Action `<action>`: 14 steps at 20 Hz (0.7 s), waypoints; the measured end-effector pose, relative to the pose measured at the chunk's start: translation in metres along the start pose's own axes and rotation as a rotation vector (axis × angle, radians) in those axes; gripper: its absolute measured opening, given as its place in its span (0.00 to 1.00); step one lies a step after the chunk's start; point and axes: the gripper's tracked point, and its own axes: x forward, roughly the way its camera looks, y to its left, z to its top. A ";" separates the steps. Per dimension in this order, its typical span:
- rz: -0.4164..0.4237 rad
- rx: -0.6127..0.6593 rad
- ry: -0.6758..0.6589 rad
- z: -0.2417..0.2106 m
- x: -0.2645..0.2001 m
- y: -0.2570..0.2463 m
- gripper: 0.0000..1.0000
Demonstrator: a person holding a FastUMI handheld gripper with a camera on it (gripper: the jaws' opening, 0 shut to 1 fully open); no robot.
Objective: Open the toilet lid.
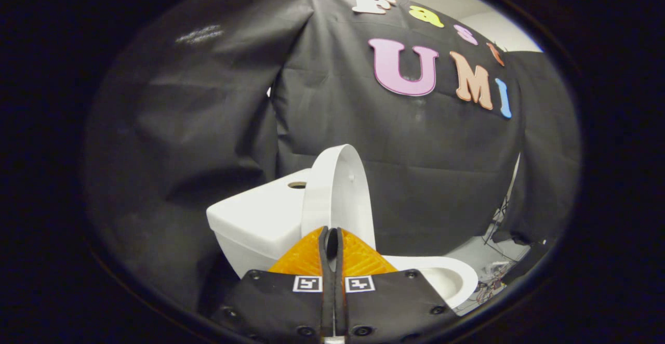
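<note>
Two fingers of the gripper (332, 240) are pressed together with nothing between them, their tips just in front of the raised toilet lid (340, 193). That lid stands nearly upright, leaning back toward the white tank (260, 219), which has a round hole on its top. Past the fingers and to their right lies the open rim of the bowl (457, 276). Black cloth hangs behind the toilet, and loose cables (493, 276) lie on the floor (480, 253) beside it.

The toilet lid (337, 193) is standing upright against the tank (260, 219); the claw (331, 240), fingers pressed together, is hovering just before the lid.
</note>
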 end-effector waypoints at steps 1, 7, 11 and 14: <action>0.009 0.010 0.002 0.000 0.002 0.002 0.02; 0.228 0.225 0.002 0.012 -0.004 0.014 0.40; 0.258 0.036 0.064 0.013 -0.026 -0.005 0.66; 0.294 0.039 0.074 0.008 -0.049 -0.024 0.86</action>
